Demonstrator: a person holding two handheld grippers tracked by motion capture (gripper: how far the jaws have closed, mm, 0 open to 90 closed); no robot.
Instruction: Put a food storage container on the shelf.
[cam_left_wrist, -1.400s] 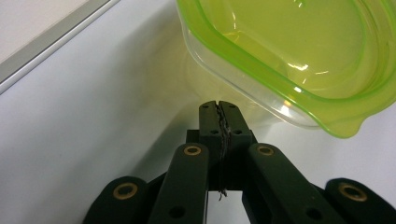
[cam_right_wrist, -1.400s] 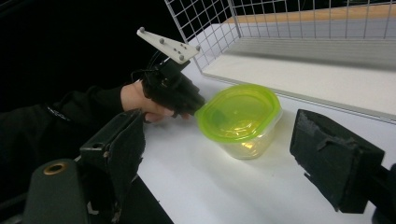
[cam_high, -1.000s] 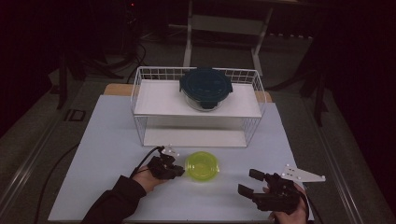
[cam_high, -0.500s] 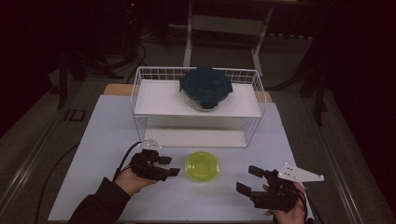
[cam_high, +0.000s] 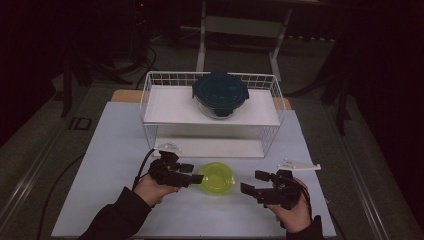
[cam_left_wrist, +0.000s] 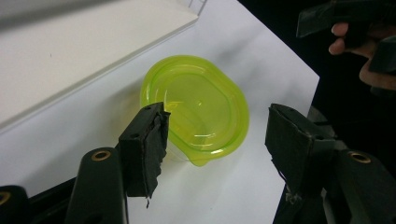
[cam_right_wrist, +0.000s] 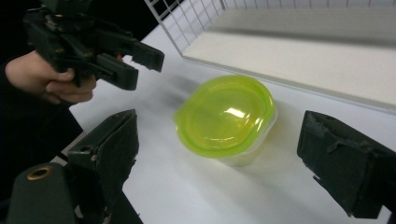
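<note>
Green container set down near the table's front edge, both grippers off it.

The lidded green container (cam_high: 216, 177) sits on the table (cam_high: 115, 150) just before the wire rack (cam_high: 150, 125). My left gripper (cam_high: 192, 173) has just let go: fingers have been opening, now spread, touching nothing. Right gripper (cam_high: 252, 182) waits beside it, fingers spread. Placement looks done; I judge a re-grasp or handover next.

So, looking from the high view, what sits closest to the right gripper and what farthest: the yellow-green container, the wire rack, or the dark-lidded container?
From the right gripper:
1. Yellow-green container, just to its left on the table.
2. Wire rack, behind it.
3. Dark-lidded container, up on the rack's shelf.
</note>
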